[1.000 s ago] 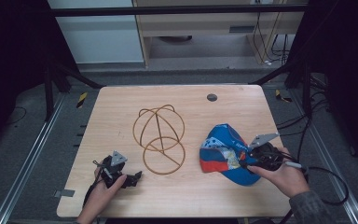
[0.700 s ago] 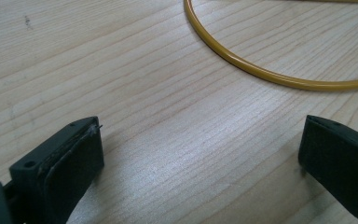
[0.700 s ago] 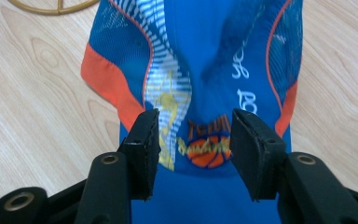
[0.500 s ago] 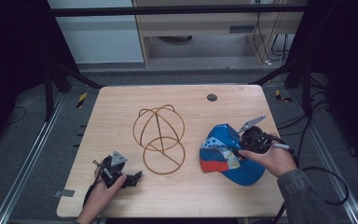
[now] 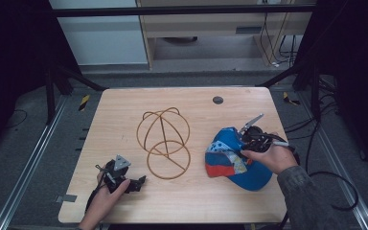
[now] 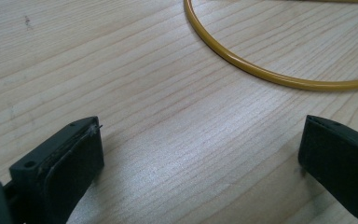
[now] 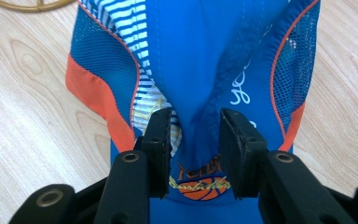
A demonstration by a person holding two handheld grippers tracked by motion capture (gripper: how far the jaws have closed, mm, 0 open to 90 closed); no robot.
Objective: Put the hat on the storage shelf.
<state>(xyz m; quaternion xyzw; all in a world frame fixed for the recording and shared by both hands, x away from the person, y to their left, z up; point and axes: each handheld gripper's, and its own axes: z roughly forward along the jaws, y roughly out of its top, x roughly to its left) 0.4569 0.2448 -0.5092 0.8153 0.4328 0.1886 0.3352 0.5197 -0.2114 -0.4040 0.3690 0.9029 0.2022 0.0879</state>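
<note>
A blue cap [image 5: 230, 165] with orange trim and a striped panel lies on the right of the wooden table [image 5: 120, 110]. My right gripper [image 5: 243, 142] comes at it from the right. In the right gripper view the jaws have just been closing, and my right gripper [image 7: 195, 126] now pinches a fold of the cap [image 7: 200, 56] crown between its pads. A brass-coloured wire stand [image 5: 163, 139] of crossed hoops on a flat ring stands mid-table. My left gripper [image 5: 141, 181] rests open near the front left. The left gripper [image 6: 200, 149] holds nothing, and the ring [image 6: 261, 74] lies just beyond it.
A small dark round disc [image 5: 217, 100] sits in the table near its far edge. Metal rails [image 5: 28, 163] and cables run along the floor on both sides. The front edge is close to both hands.
My right gripper has moved left and up onto the cap's crown and its jaws have narrowed around the fabric. The cap has bunched slightly. The left gripper has not moved.
</note>
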